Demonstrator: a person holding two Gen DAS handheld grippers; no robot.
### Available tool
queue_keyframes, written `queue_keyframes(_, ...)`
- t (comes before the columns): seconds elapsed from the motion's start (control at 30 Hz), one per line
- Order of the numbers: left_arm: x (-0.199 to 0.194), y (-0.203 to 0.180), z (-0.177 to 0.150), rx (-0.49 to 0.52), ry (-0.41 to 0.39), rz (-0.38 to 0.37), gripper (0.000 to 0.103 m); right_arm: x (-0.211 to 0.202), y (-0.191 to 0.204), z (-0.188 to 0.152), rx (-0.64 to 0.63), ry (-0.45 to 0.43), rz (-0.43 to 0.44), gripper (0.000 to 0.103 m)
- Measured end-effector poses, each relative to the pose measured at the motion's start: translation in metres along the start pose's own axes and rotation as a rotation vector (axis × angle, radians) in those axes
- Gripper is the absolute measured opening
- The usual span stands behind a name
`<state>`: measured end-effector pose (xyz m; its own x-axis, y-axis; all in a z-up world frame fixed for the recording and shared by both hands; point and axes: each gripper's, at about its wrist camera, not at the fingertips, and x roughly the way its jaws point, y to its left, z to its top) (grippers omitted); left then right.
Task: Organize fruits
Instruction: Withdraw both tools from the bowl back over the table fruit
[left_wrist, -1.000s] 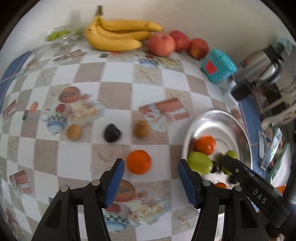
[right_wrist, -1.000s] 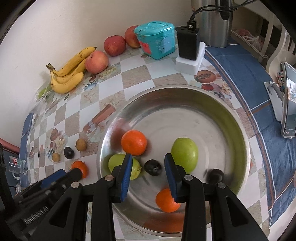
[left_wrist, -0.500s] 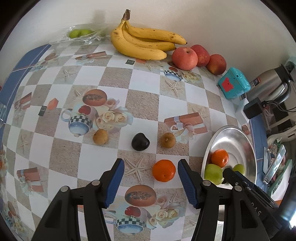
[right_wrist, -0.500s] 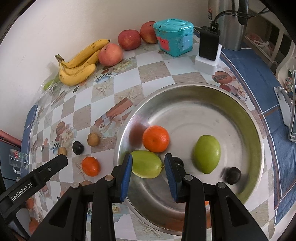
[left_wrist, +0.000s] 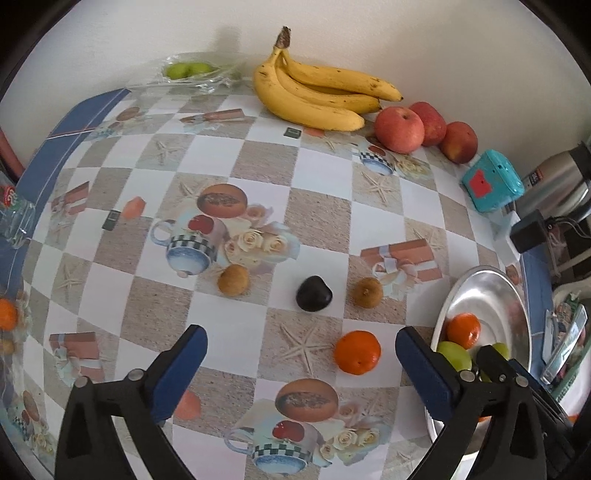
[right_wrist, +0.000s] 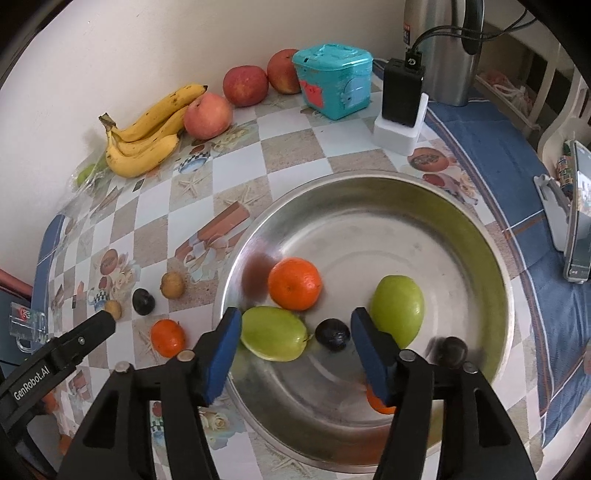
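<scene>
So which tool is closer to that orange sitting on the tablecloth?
Left. The left tool hangs open just above the orange, which sits toward its right finger. The right tool is open over the metal bowl.

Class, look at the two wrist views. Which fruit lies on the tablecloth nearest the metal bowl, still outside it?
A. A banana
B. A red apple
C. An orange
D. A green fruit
C: the orange sits on the tablecloth just beside the metal bowl, while the bananas and red apples lie far back by the wall.
</scene>
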<state>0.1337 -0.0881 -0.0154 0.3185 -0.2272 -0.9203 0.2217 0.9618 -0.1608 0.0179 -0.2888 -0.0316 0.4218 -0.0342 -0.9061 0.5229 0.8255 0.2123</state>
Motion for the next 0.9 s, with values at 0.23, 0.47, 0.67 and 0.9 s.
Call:
queue_keyframes(0.23, -0.002, 0.003, 0.002, -0.012, -0.008, 0.019, 0.103, -0.004, 0.004, 0.000, -0.030, -0.042, -0.029, 0.084)
queue_keyframes(0.47, -0.001, 0.009, 0.003, -0.027, -0.009, 0.037, 0.103, -0.004, 0.007, 0.000, -0.054, -0.062, -0.064, 0.100)
queue_keyframes(0.67, -0.004, 0.018, 0.005, -0.029, -0.016, 0.059, 0.103, -0.002, 0.012, -0.001, -0.052, -0.060, -0.073, 0.100)
queue_keyframes(0.9, -0.009, 0.040, 0.008, -0.063, -0.029, 0.082, 0.103, 0.001, 0.030, -0.003, -0.056, -0.058, -0.071, 0.100)
